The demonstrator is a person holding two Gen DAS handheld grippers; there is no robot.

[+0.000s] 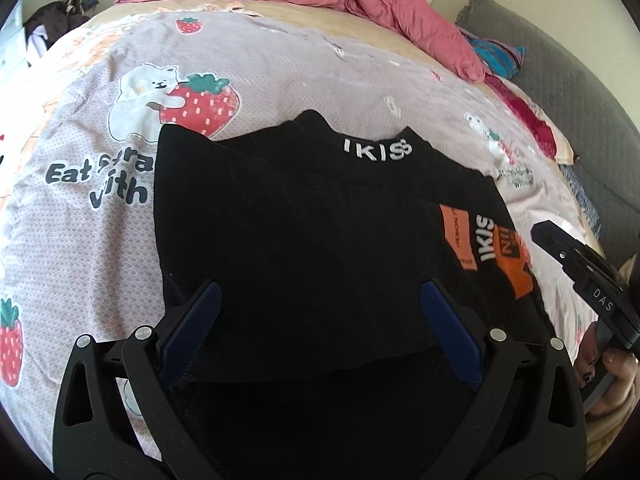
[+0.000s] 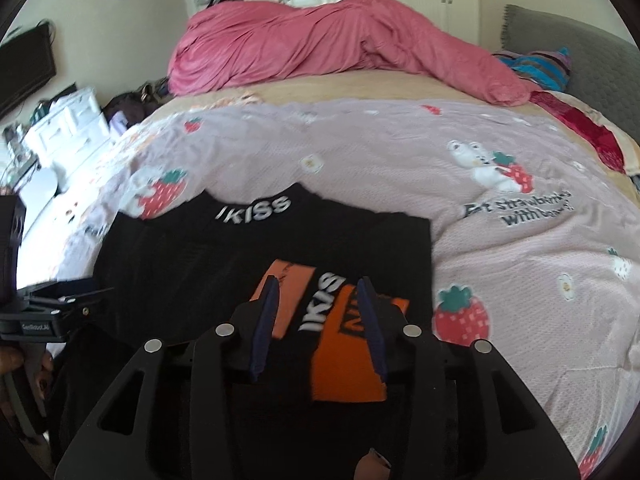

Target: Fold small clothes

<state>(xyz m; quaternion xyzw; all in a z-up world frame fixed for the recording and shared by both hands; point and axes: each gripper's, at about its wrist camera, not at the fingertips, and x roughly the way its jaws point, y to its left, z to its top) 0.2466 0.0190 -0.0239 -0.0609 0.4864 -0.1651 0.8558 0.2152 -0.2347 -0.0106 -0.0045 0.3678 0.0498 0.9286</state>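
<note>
Lying flat near the front edge of the bed, the black garment [image 1: 304, 216] appears partly folded: its sides seem to have been brought in, so that a roughly rectangular shape is formed, with the lettered collar [image 2: 253, 209] toward the far side and an orange and black printed panel [image 2: 348, 344] on top near the front right. A further fold of the lower part is judged to remain.

The left gripper [image 1: 318, 300] is seen with its jaws spread wide above the dark cloth, nothing being pinched between them. The right gripper [image 2: 320, 292] is parted over the printed panel; no cloth is seen pressed between its blue pads [image 2: 264, 320], so it is taken as released.

The garment looks like a soft, matte knit, limp and thin. The bed cover [image 2: 500, 280] beneath is a textured lilac fabric printed with strawberries, and a crumpled pink duvet [image 2: 320, 40] is heaped along the far edge.
</note>
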